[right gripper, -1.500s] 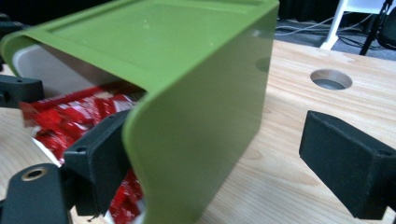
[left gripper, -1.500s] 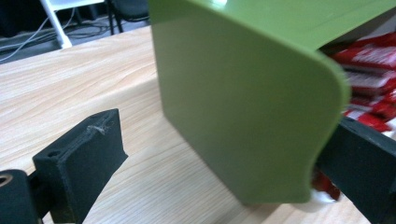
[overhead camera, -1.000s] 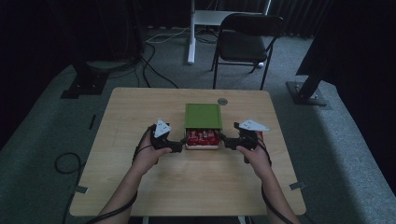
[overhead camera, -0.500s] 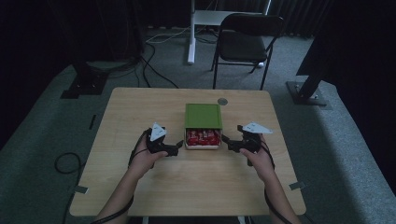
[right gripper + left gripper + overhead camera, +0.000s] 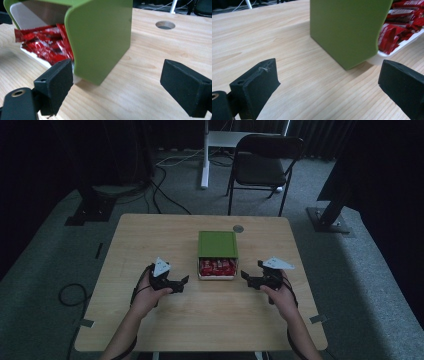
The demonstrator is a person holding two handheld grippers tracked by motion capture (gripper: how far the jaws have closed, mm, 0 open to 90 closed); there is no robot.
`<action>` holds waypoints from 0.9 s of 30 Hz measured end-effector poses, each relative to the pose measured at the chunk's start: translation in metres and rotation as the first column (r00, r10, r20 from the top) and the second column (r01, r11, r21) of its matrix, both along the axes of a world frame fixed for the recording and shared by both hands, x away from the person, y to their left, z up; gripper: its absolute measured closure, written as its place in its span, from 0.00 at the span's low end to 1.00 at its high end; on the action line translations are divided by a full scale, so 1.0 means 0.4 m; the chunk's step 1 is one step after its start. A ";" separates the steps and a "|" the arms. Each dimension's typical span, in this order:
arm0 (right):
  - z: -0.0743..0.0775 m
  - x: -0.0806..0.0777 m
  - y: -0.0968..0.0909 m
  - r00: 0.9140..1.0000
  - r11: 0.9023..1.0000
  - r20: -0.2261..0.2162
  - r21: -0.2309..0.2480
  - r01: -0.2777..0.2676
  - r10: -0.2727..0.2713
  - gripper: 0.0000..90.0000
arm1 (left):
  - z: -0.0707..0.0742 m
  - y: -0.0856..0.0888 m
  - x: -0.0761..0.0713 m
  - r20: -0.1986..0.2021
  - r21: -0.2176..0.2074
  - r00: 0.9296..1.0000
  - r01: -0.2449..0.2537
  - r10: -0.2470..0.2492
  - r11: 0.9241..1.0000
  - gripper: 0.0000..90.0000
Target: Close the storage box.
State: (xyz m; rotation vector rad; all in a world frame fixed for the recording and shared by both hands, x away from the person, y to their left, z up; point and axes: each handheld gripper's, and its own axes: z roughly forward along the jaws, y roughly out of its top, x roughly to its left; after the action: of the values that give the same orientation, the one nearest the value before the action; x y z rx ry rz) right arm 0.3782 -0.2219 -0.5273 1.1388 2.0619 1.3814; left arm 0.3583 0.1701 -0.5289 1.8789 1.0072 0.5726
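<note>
A green box [image 5: 217, 244] stands mid-table with a white drawer [image 5: 216, 275] pulled out toward me, holding several red packets [image 5: 216, 266]. My left gripper [image 5: 183, 282] rests on the table just left of the drawer, jaws open and empty. My right gripper [image 5: 246, 278] sits just right of the drawer, also open and empty. In the left gripper view the green box wall [image 5: 347, 30] and red packets [image 5: 398, 27] lie ahead between the left gripper [image 5: 337, 87] jaws. In the right gripper view the green box [image 5: 100, 37] and packets [image 5: 45, 47] lie ahead of the right gripper [image 5: 120, 87].
The wooden table [image 5: 150, 240] has a round cable hole [image 5: 238, 228] behind the box. A black folding chair [image 5: 262, 167] and a white desk leg [image 5: 205, 155] stand beyond the far edge. Cables lie on the floor at left.
Both grippers have drawn back from the box's drawer, outward and slightly toward me. The box and drawer have stayed in place.
</note>
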 end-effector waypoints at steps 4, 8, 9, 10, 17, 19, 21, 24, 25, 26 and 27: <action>-0.014 -0.013 -0.008 1.000 1.000 -0.011 -0.007 0.000 0.000 0.12 | -0.009 0.017 -0.009 -0.008 0.003 1.000 -0.020 0.020 1.000 0.04; -0.028 -0.027 -0.016 1.000 1.000 -0.025 -0.014 0.002 -0.002 0.12 | -0.016 0.034 -0.017 -0.017 0.011 0.999 -0.041 0.041 0.999 0.04; -0.028 -0.027 -0.016 1.000 1.000 -0.025 -0.014 0.002 -0.002 0.12 | -0.016 0.034 -0.017 -0.017 0.011 0.999 -0.041 0.041 0.999 0.04; -0.032 -0.030 -0.018 1.000 1.000 -0.030 -0.015 0.001 -0.002 0.12 | -0.016 0.034 -0.017 -0.017 0.011 0.999 -0.041 0.041 0.999 0.04; -0.052 -0.053 -0.030 0.999 0.999 -0.049 -0.038 -0.006 0.004 0.12 | -0.029 0.064 -0.033 -0.035 0.031 0.995 -0.088 0.089 0.996 0.04; -0.064 -0.063 -0.036 0.998 0.998 -0.061 -0.055 -0.011 0.007 0.12 | -0.032 0.073 -0.038 -0.036 0.027 0.993 -0.110 0.111 0.994 0.04; -0.067 -0.066 -0.038 0.998 0.998 -0.066 -0.058 -0.013 0.010 0.12 | -0.034 0.077 -0.040 -0.037 0.033 0.992 -0.117 0.118 0.993 0.04; -0.075 -0.078 -0.045 0.997 0.997 -0.079 -0.072 -0.022 0.016 0.12 | -0.042 0.095 -0.048 -0.047 0.057 0.987 -0.152 0.155 0.987 0.04; -0.077 -0.081 -0.046 0.997 0.997 -0.081 -0.078 -0.024 0.018 0.12 | -0.044 0.100 -0.050 -0.051 0.053 0.984 -0.165 0.168 0.985 0.04; -0.079 -0.084 -0.048 0.996 0.996 -0.086 -0.084 -0.028 0.021 0.12 | -0.046 0.106 -0.052 -0.055 0.052 0.982 -0.176 0.179 0.983 0.04; -0.081 -0.087 -0.049 0.996 0.995 -0.090 -0.090 -0.031 0.023 0.12 | -0.048 0.113 -0.053 -0.058 0.054 0.980 -0.189 0.192 0.980 0.04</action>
State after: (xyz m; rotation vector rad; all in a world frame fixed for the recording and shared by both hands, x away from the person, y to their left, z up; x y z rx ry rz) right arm 0.3434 -0.2417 -0.5596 1.1572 2.1867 1.2555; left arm 0.3369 0.2153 -0.5481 1.8642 1.2347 0.6577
